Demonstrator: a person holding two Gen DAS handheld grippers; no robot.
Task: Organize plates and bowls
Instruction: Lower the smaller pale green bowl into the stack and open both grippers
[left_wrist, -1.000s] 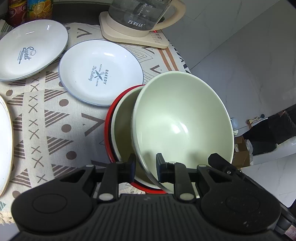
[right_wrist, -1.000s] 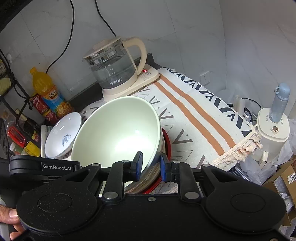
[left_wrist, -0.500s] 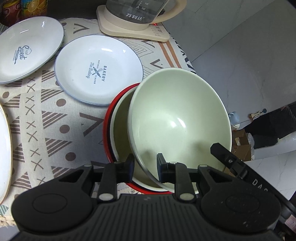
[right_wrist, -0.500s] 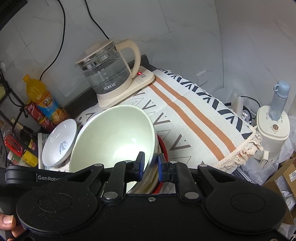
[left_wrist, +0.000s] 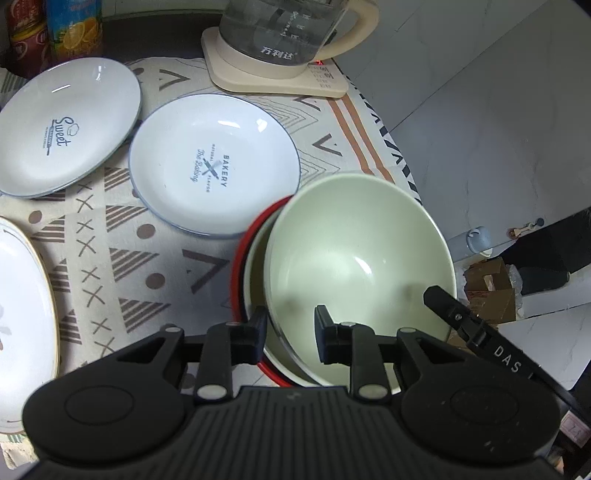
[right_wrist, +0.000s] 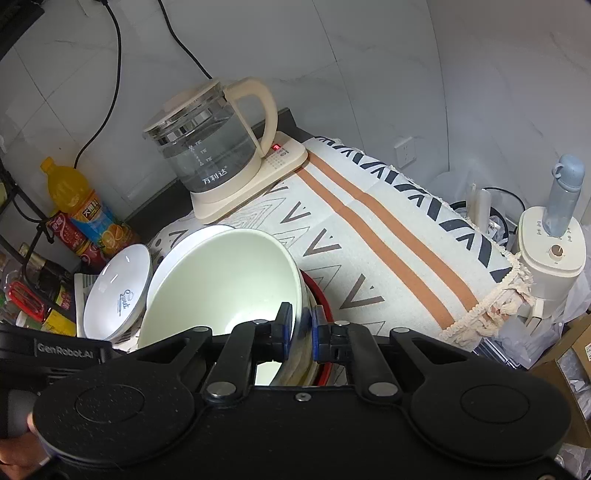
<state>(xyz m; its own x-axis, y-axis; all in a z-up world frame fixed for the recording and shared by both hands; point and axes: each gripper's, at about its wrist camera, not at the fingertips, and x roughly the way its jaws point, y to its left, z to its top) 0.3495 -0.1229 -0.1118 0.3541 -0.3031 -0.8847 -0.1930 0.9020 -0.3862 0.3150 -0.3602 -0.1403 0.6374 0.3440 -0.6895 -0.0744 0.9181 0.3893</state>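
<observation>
Handover looks like the step in hand: the pale green ceramic bowl (left_wrist: 362, 266) stands tilted on its edge in the red-rimmed dish (left_wrist: 240, 273) and the cream bowl (left_wrist: 255, 284) nested in it, at the near right corner of the patterned tablecloth (left_wrist: 110, 240). Over the last second the right gripper (right_wrist: 298, 332) has drawn its blue-padded fingers together, and they are now clamped on the bowl's right rim, where a moment ago they only straddled it. The left gripper (left_wrist: 290, 332) has hardly changed. Its fingers stand a little apart on either side of the near rim, one outside and one inside the bowl, and they do not seem to pinch it. Both hands have kept their places, and the bowl leans much as it did. I judge from this that the weight now passes to the right side, so the left can let go and the bowl can be lowered flat into the stack. The white round plate printed BAKERY (left_wrist: 214, 162) and the white plate printed Sweet (left_wrist: 66, 122) lie apart on the cloth further left, not yet stacked, so much sorting remains. A one-sided rim grip could let the glazed bowl swing or slip.
</observation>
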